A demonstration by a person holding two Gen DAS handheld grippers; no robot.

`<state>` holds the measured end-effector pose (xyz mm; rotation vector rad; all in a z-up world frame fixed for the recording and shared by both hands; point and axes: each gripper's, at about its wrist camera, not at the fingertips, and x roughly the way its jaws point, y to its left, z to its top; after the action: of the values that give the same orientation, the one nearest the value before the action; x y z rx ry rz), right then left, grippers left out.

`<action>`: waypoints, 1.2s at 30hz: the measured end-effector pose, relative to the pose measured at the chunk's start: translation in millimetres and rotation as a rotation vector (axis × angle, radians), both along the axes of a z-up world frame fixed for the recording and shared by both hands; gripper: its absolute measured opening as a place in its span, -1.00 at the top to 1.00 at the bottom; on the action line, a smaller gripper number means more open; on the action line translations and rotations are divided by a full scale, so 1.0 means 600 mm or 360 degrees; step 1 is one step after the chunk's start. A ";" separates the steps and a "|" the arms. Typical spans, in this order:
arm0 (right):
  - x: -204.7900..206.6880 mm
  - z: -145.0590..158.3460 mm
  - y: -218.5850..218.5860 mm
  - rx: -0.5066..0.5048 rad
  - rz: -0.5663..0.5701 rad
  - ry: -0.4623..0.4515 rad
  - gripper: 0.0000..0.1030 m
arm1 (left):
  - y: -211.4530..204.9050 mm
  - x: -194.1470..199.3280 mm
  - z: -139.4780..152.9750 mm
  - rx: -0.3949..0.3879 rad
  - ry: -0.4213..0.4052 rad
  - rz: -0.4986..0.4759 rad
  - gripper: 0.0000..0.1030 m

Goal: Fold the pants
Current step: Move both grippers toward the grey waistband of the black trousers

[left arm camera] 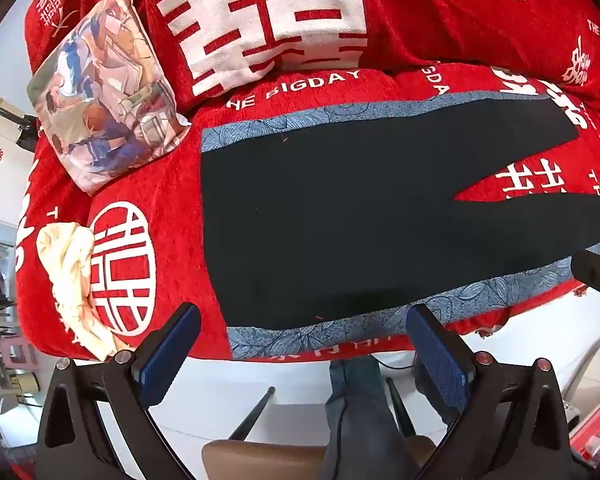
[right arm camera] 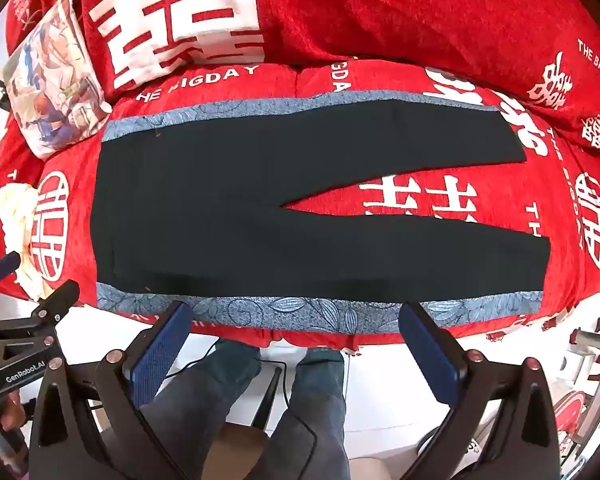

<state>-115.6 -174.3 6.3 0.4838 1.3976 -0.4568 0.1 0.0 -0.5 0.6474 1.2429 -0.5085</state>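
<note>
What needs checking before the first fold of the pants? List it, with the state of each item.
1. Pants spread flat, legs apart in a V: ok.
2. Left gripper open and holding nothing: ok.
3. Right gripper open and holding nothing: ok.
4. Both grippers short of the near blue side stripe, not touching the cloth: ok.
5. Pillow and cream cloth lie off the pants: ok.
6. Waistband free of creases: cannot tell, the fabric is too dark.

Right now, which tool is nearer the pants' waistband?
Left. The left tool hangs off the pants' near edge by the waist; the right tool sits further toward the legs.
</note>
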 end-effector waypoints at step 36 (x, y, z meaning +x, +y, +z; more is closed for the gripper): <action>0.017 -0.003 0.012 0.0053 -0.0017 0.0004 -1.00 | 0.011 0.010 -0.013 0.0003 0.0154 0.0045 -1.00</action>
<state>-105.3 -166.8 4.6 0.5182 1.4072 -0.4436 6.1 6.8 -8.5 0.6121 1.3419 -0.5200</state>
